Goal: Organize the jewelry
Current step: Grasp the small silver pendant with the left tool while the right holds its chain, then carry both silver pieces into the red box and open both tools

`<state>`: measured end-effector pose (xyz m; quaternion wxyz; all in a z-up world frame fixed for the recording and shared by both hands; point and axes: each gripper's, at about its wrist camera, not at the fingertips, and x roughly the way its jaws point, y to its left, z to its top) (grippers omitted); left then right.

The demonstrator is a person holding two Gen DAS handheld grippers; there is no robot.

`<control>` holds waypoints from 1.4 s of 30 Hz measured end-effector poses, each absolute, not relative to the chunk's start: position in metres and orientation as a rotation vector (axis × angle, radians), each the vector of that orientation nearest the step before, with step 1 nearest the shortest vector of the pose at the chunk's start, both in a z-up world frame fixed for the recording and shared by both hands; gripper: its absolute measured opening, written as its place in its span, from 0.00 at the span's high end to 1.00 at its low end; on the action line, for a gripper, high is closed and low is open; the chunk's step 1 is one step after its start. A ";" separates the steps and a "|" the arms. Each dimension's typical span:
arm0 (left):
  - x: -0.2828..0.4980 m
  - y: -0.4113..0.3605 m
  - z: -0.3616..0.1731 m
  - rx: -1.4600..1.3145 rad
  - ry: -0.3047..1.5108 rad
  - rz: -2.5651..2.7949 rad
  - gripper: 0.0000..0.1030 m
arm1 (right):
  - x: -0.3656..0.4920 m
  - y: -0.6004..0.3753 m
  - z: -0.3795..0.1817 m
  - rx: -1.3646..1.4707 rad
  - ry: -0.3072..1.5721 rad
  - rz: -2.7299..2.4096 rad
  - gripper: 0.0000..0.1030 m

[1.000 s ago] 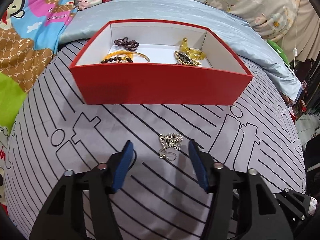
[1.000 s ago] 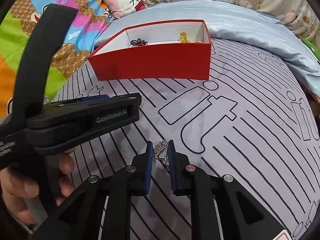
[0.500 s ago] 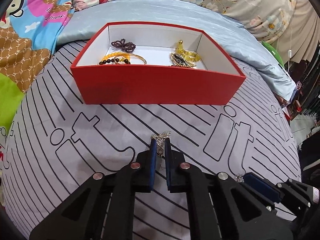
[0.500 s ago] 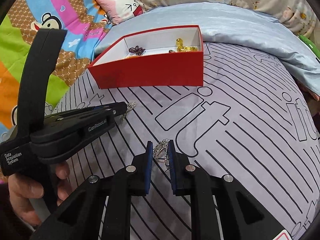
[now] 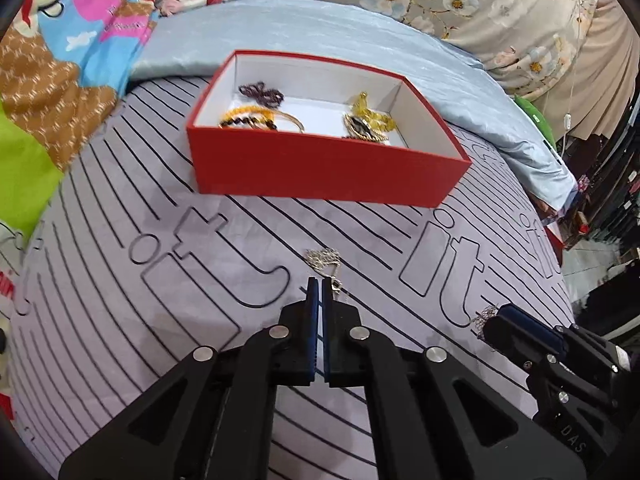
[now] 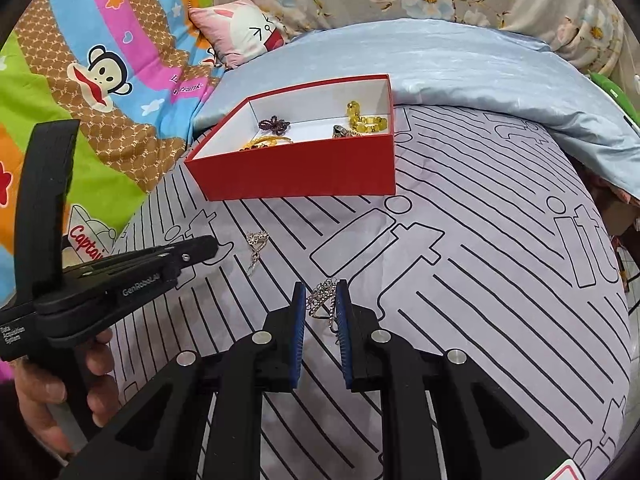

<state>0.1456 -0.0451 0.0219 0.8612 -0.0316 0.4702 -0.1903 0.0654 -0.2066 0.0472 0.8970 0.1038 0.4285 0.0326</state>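
Silver earring (image 6: 322, 304) pinched in right jaws, left jaws just closed empty — second earring (image 5: 324, 258) beyond tips

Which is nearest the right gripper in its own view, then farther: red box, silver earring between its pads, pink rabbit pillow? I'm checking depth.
1. silver earring, between the right gripper pads.
2. red box, ahead, mid-bed.
3. pink rabbit pillow, behind the box, upper left.

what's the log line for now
left fingers: just closed, silver flower charm at tips, grip unclear | right fingers: shut on silver filigree piece | red box: ahead
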 end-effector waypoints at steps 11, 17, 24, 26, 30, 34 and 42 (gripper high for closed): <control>0.152 -0.069 -0.003 0.030 0.979 -0.354 0.79 | 0.065 -0.211 0.039 0.218 0.904 0.056 0.86; 0.151 -0.068 -0.002 0.028 0.978 -0.379 1.00 | 0.066 -0.211 0.038 0.225 0.907 0.056 0.86; 0.142 -0.062 0.015 0.006 0.955 -0.396 1.00 | 0.066 -0.208 0.046 0.227 0.889 0.068 0.86; 0.139 -0.060 0.021 -0.003 0.947 -0.402 1.00 | 0.065 -0.208 0.048 0.229 0.884 0.071 0.86; 0.134 -0.055 0.036 -0.018 0.926 -0.413 1.00 | 0.064 -0.208 0.056 0.235 0.868 0.079 0.86; 0.128 -0.050 0.056 -0.034 0.897 -0.420 1.00 | 0.065 -0.209 0.066 0.233 0.848 0.087 0.86; 0.126 -0.040 0.100 -0.054 0.824 -0.429 1.00 | 0.069 -0.209 0.094 0.226 0.786 0.107 0.86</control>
